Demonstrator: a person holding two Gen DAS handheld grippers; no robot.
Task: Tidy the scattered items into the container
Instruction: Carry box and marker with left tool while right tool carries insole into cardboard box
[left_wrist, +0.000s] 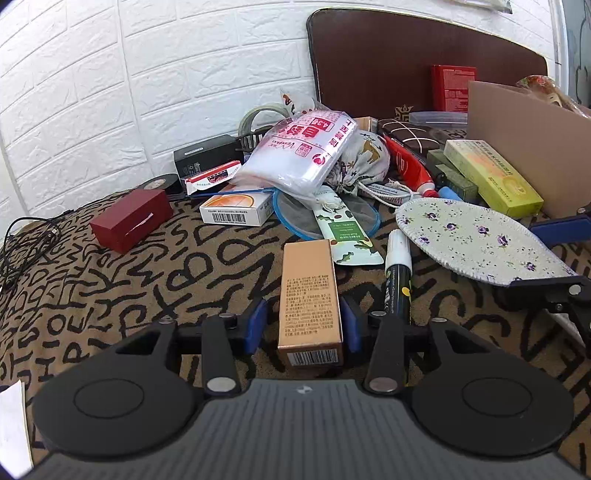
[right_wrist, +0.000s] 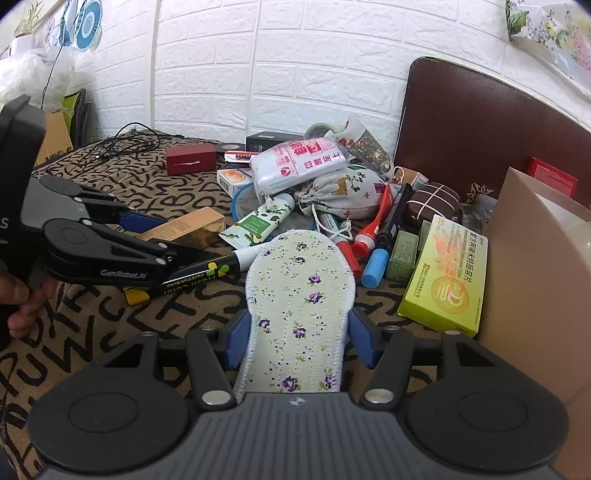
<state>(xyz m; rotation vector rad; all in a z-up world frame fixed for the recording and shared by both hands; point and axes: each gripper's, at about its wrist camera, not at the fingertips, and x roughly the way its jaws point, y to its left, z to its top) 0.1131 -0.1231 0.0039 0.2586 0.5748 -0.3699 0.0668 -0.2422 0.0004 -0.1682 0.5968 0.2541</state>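
Note:
A tall gold box (left_wrist: 308, 291) lies on the patterned carpet between the blue pads of my left gripper (left_wrist: 304, 317). The right pad touches it, while a strip of carpet shows at the left pad, so the gripper is open. The right wrist view shows the same gripper (right_wrist: 173, 240) astride the gold box (right_wrist: 192, 225). My right gripper (right_wrist: 299, 332) is shut on a floral insole (right_wrist: 299, 295), gripping it across its width. In the left wrist view the insole (left_wrist: 476, 236) hangs just above the carpet. The tan container (right_wrist: 524, 266) stands at the right.
A black chalk marker (left_wrist: 399, 273) lies right of the gold box, a green tube (left_wrist: 343, 236) beyond it. Further back are a red box (left_wrist: 129, 221), a white bag (left_wrist: 306, 151), a cloth pouch (right_wrist: 343, 195) and a cable (left_wrist: 26, 240). A green-yellow carton (right_wrist: 447, 277) leans on the container.

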